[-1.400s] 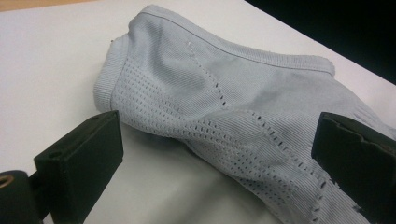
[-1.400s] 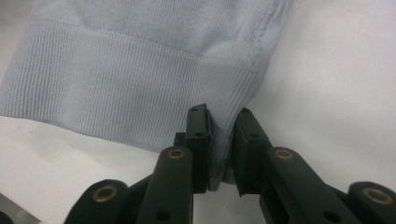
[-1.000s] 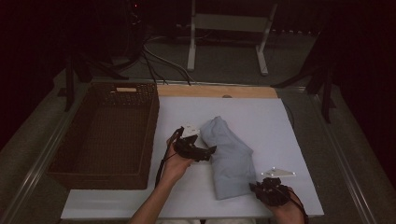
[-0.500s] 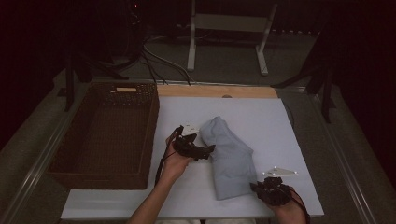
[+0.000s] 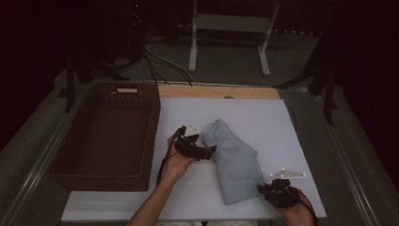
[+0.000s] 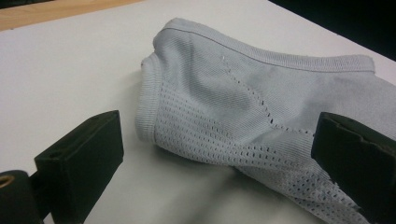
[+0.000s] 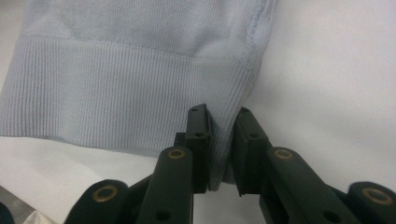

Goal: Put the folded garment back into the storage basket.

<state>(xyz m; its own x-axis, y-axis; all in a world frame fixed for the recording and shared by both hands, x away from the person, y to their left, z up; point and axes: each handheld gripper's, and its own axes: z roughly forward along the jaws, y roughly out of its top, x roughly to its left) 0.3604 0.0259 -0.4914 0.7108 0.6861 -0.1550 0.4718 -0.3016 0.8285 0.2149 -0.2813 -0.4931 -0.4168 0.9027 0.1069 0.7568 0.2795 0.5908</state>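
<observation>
A pale blue knitted garment [image 5: 233, 160] lies folded into a long bundle on the white worktop [image 5: 263, 117], running slantwise from near the middle toward the person's right, with the brown wicker basket [image 5: 106, 136] well apart at the left edge. The placing reads as a fold in progress — one end anchored, the other about to be taken up.

The right gripper [image 5: 270, 188] sits at the near corner of the bundle. In the right gripper view its fingers [image 7: 198, 135] are pressed nearly together on the ribbed hem [image 7: 116, 93], pinching the corner where the hem meets the side seam; a thin fold of cloth runs up between the two pads. That hold probably serves to keep the hem from sliding while the other end is worked.

The left gripper [image 5: 209, 151] rests level at the far end of the bundle, its fingers [image 6: 81, 158] spread wide. In the left gripper view the folded perforated edge of the garment [image 6: 243, 107] lies between and just ahead of them — one pad stands on bare worktop beside the cloth, the other is over the fabric on the opposite side, neither pressing. The wide spread suits straddling the thick fold before closing on it.
</observation>
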